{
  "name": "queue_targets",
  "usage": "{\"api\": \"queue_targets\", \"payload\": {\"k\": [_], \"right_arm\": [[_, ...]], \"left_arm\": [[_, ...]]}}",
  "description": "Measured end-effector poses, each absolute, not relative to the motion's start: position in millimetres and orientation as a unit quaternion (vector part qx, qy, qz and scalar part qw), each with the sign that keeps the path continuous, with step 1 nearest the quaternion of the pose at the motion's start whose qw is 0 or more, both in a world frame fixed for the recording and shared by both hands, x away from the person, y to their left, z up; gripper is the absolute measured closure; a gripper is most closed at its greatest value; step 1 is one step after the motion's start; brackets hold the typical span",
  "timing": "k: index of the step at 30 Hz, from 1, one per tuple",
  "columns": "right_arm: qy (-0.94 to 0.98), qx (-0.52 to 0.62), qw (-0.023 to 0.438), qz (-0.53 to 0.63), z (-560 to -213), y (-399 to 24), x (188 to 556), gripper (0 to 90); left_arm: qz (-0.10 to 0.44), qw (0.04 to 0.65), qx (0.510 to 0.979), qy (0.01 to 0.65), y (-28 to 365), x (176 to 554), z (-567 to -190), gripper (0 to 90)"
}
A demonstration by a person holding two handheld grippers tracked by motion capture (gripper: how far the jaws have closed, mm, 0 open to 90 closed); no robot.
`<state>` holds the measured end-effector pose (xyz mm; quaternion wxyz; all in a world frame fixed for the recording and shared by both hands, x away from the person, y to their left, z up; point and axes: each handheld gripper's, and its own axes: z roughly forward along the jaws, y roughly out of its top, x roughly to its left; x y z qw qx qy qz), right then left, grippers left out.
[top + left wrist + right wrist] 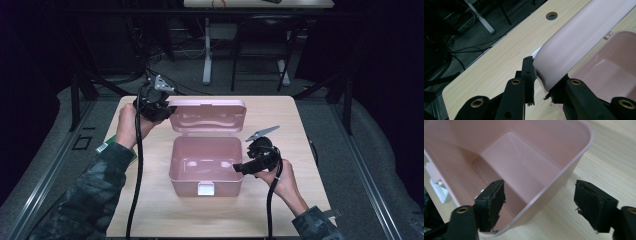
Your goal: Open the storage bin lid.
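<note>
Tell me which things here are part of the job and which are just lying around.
In the job:
- pink box, open and empty
- its lid, clamped by the left gripper
- right gripper, open astride the box's wall

Lying about:
- green-and-white item at the table's left edge
- second table behind

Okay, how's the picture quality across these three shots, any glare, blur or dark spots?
High view: dim and soft, black surroundings, lit wooden table. Left gripper view: sharp, the pink plastic box's lid evenly lit. Right gripper view: a faint glare streak inside the pink box body, near pads slightly soft.
</note>
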<state>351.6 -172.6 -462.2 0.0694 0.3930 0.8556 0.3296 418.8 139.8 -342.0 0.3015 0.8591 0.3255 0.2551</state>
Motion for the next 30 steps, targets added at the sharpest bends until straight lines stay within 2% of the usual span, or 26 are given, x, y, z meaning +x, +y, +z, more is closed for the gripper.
{"api": "queue_targets", "payload": {"k": [11,30], "right_arm": [[0.869,0.388,0.077,0.297,-483,-160,346,41.7],[0.867,0.385,0.074,0.308,-486,-162,345,42.0]], "left_arm": [[0.246,0.305,0.856,0.337,140,433,-343,76.8],[0.229,0.305,0.849,0.366,140,463,-350,76.7]]}}
